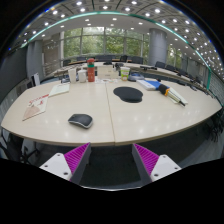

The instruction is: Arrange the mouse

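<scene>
On your table point(120, 112): a round black mat point(128, 94) toward the far edge; papers point(60, 89) by the far left corner; a booklet point(35, 109) at the left edge; boxes point(168, 92) toward the far right corner; a red pot point(91, 73) at the far edge.

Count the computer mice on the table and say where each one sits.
1. The mouse lies on the near part of the table, ahead of the open gripper, left of the round black mat. The far clutter may hide others.

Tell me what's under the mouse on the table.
The mouse sits directly on the bare pale table, not on the round black mouse pad farther back. The gripper is open, short of it. The mouse's underside is hidden.
</scene>
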